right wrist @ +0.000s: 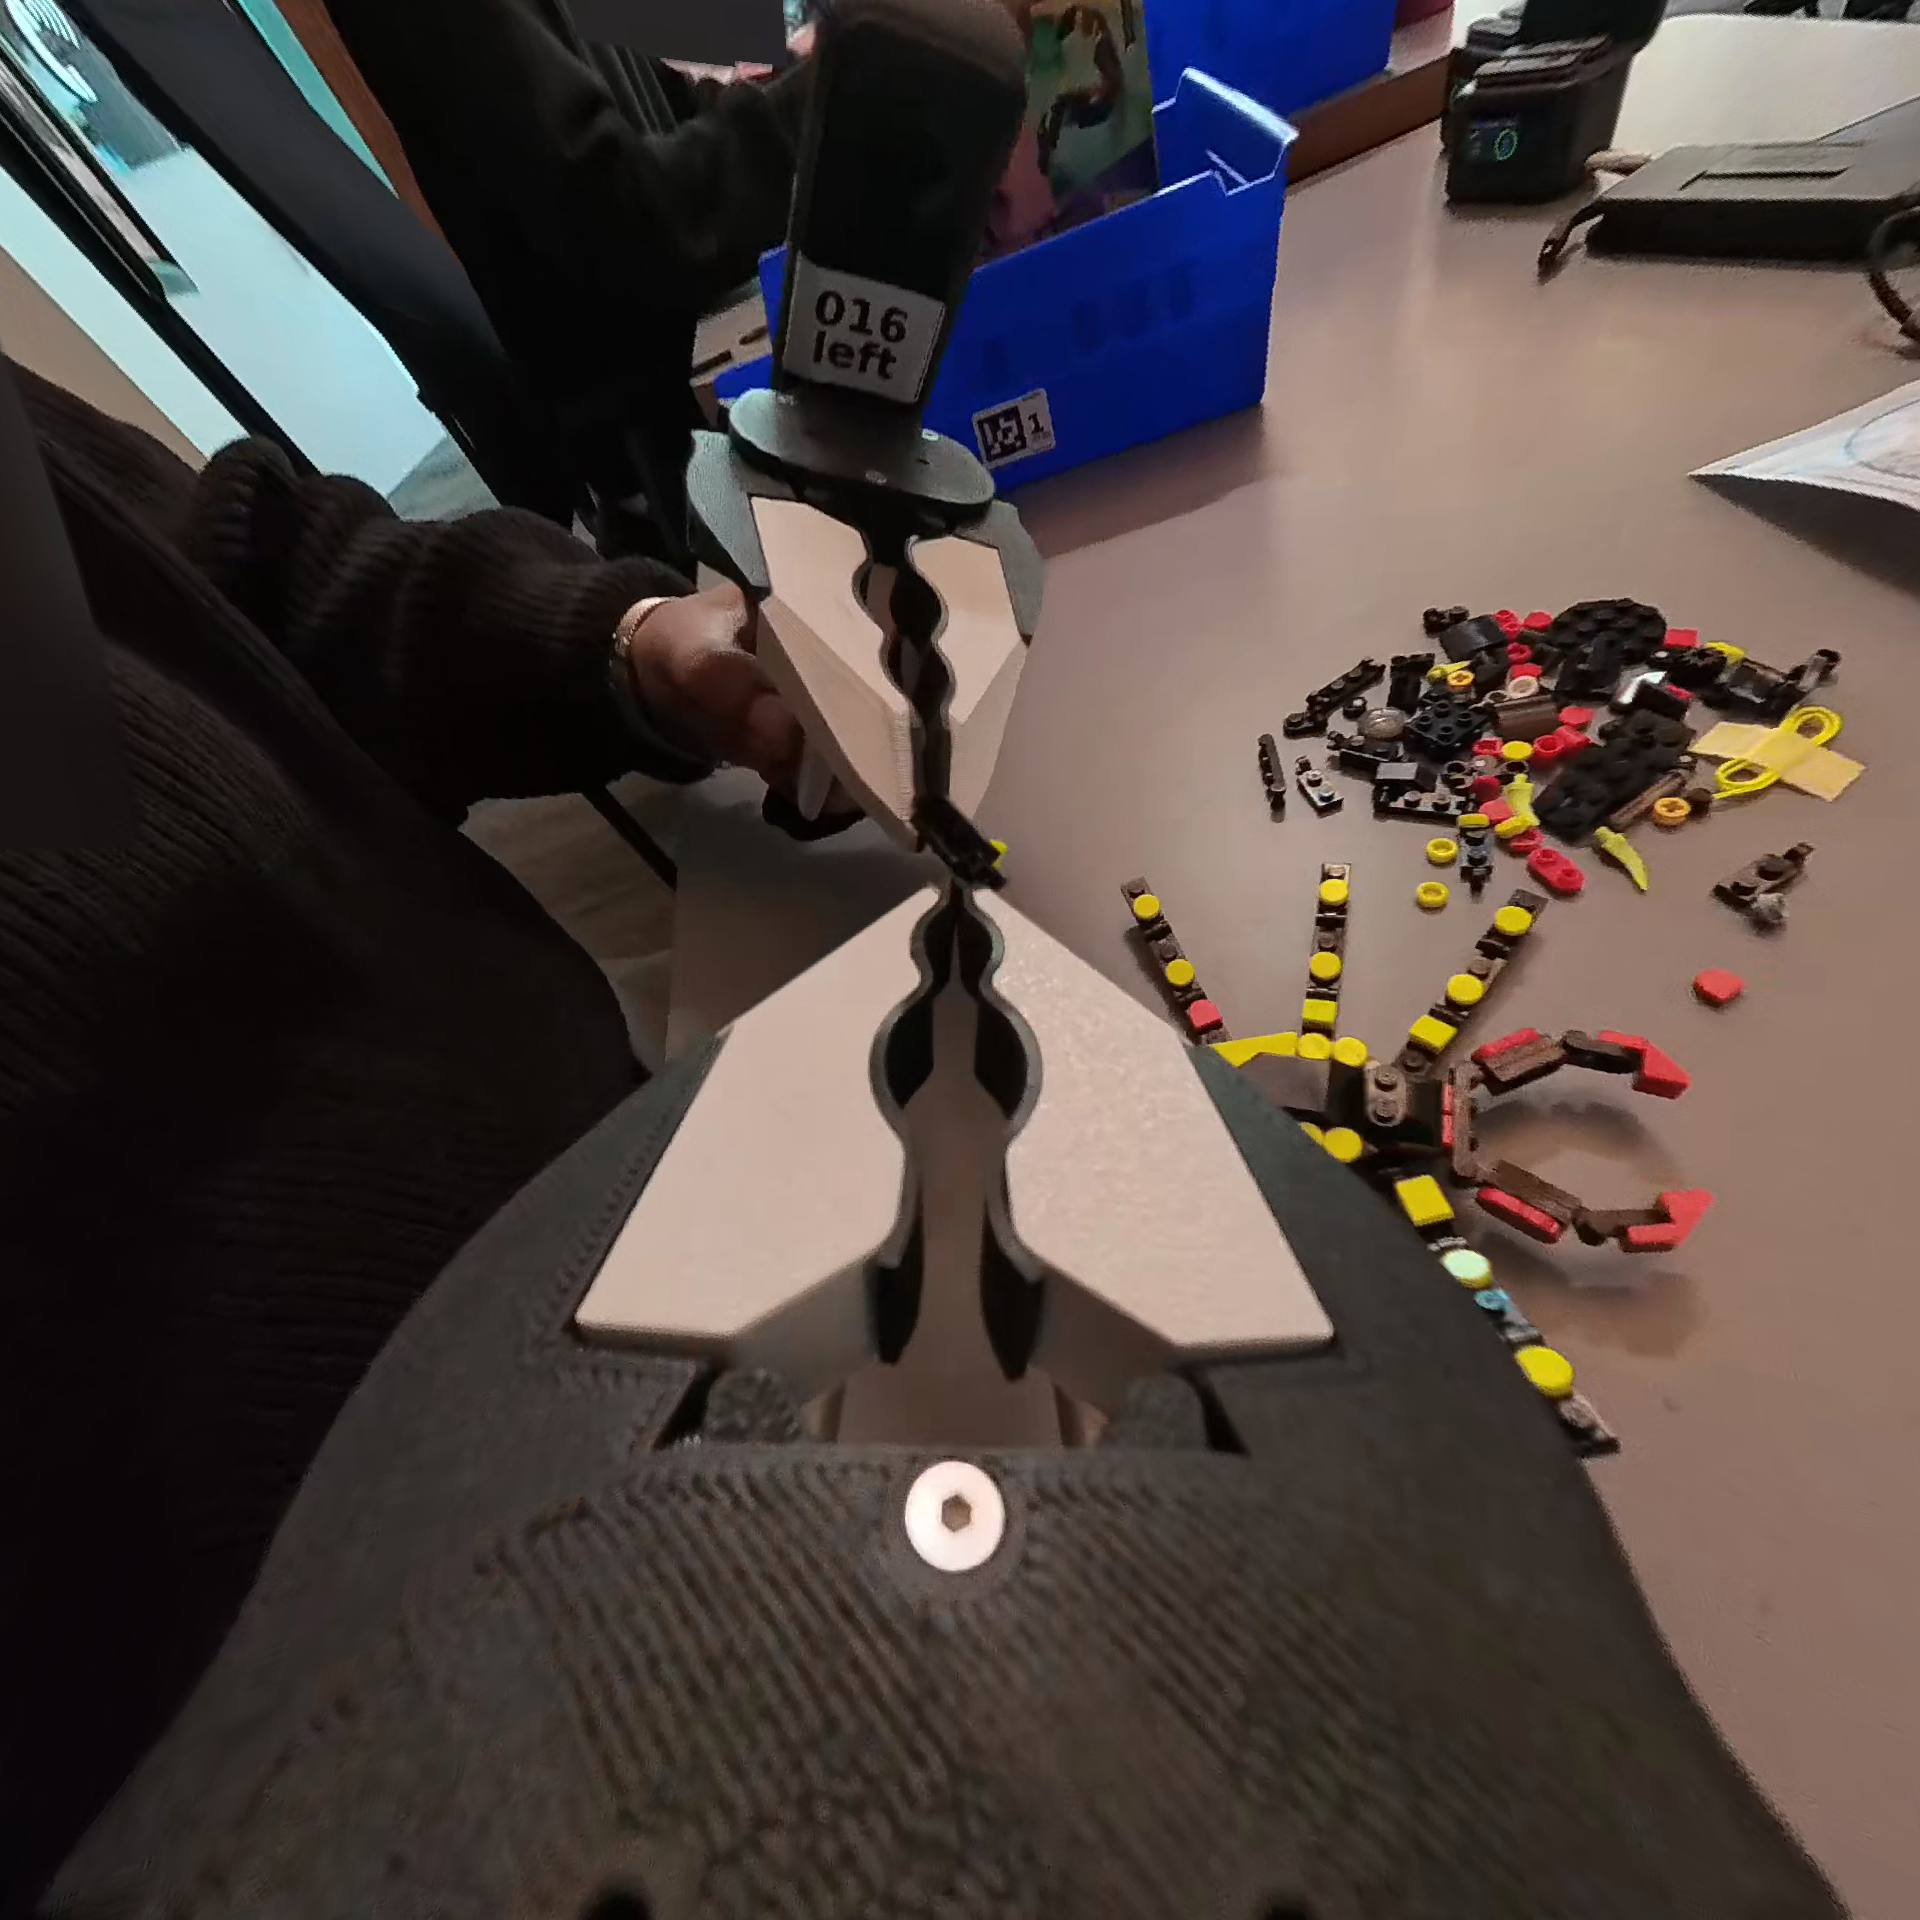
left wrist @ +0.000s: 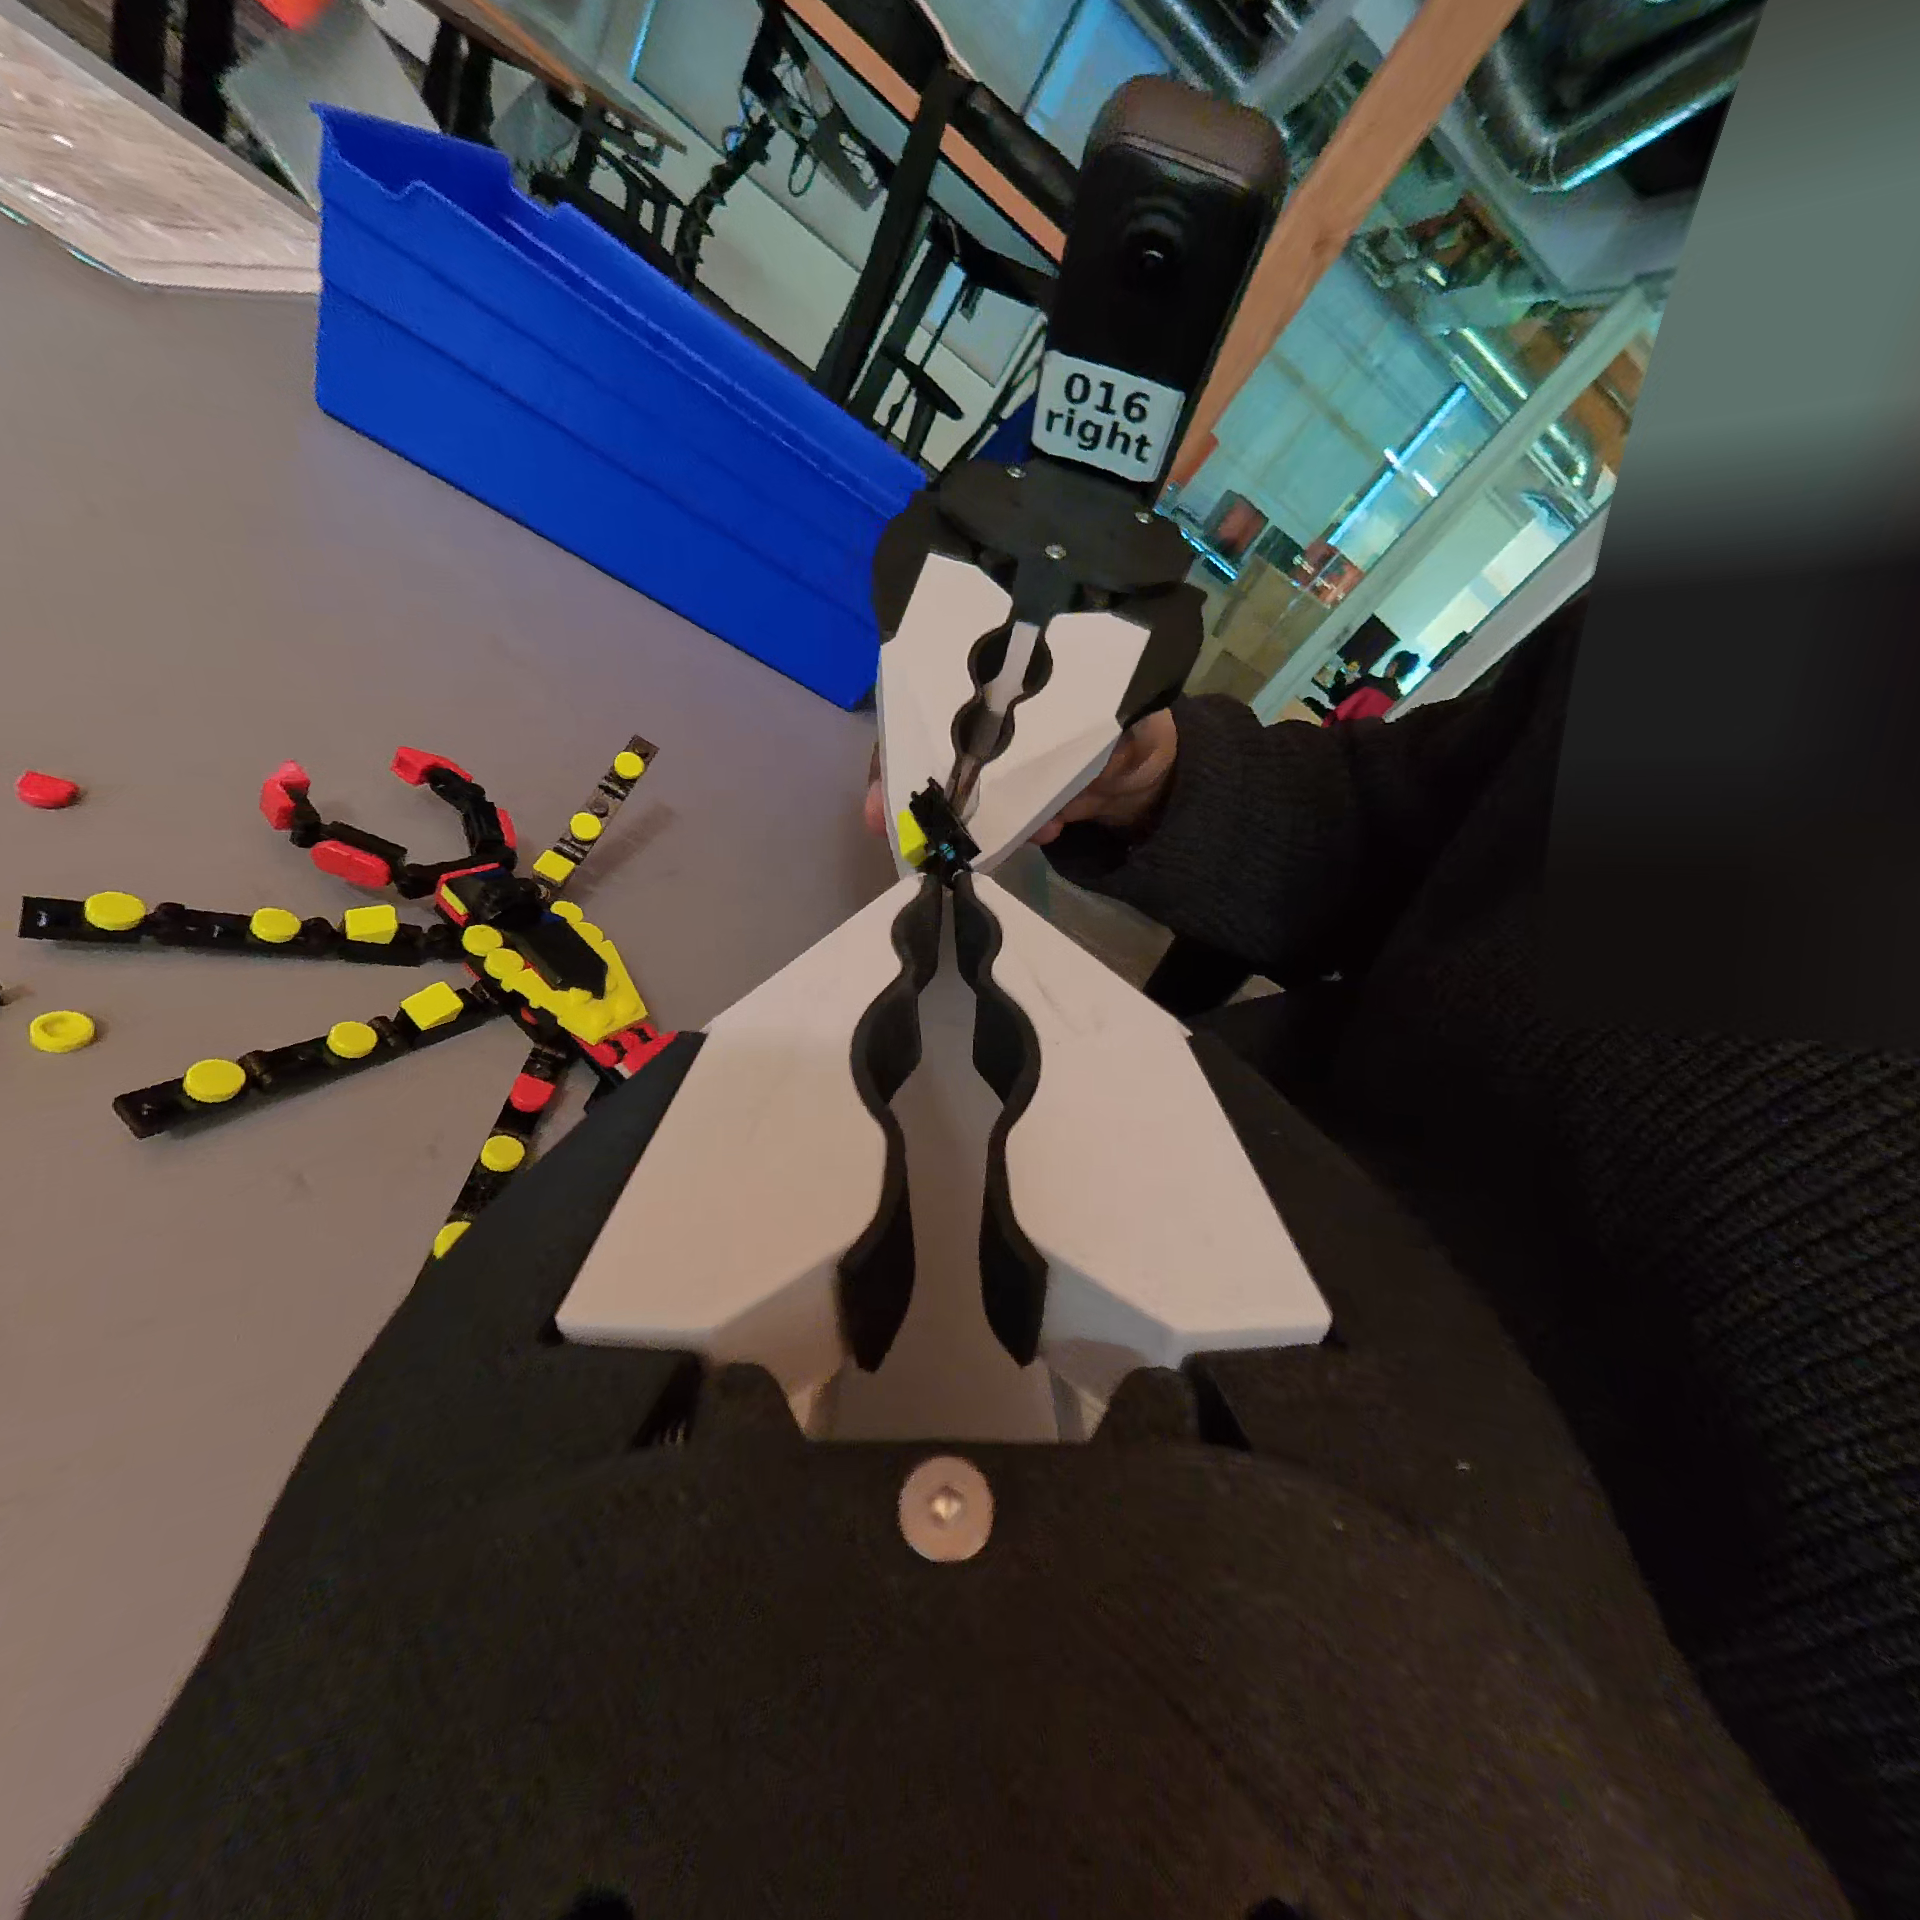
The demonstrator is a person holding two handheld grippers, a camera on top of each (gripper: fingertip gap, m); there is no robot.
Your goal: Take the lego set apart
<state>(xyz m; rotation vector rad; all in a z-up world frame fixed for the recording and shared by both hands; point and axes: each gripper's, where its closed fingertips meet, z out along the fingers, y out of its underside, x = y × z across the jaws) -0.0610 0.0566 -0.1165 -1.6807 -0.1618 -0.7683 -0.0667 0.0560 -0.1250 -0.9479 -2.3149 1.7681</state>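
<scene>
The lego piece [left wrist: 935, 836], small, black and yellow, sits pinched between both closed grippers, left gripper [left wrist: 940, 894] and right gripper [right wrist: 961, 899] tip-to-tip, so pull straight apart, gently twisting.

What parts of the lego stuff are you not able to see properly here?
- Small black-and-yellow piece: both views, too small, pinched between the left hand-held gripper and right hand-held gripper.
- Lego model: near side hidden behind each view's own gripper body.
- Loose pile: right wrist view only, pieces too small to sort.
- Blue bin: inside hidden by its wall.

Both grippers' tips [right wrist: 961, 883] on a small black piece [right wrist: 964, 847]
</scene>
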